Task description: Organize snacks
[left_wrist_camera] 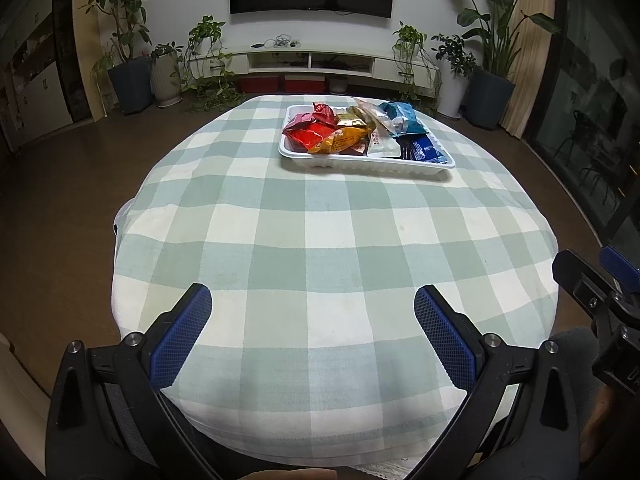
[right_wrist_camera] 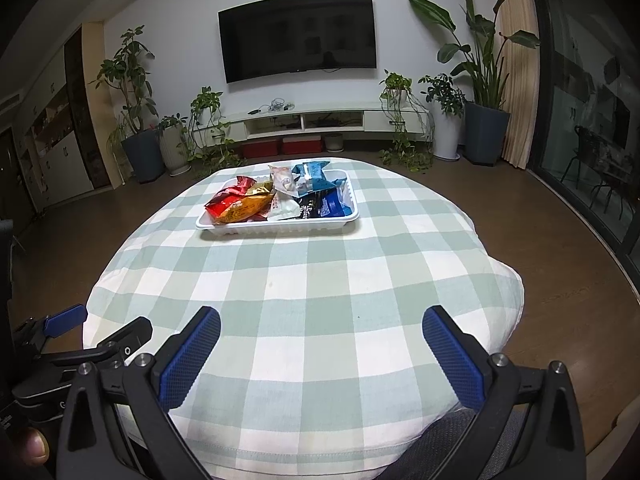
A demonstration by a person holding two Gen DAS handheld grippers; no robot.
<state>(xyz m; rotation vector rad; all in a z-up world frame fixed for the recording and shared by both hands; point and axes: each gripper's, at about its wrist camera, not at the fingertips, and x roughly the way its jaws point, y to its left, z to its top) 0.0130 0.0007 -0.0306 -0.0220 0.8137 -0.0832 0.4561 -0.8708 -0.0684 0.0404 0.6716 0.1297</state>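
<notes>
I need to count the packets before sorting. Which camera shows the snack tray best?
The left wrist view: the white tray sits larger, so its packets separate more clearly. The right wrist view shows the same tray smaller and farther off, but whole and unblocked.

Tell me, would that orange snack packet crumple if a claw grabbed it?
Probably: the orange snack packet looks like thin, glossy, puffed film, so it may dent and slip. It lies atop others in the white tray, so neighbours might shift.

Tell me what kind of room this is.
Most likely a home living room: a wall-mounted television above a low white media console, potted houseplants along the wall, and a checked-cloth table holding a white tray of snack packets.
</notes>
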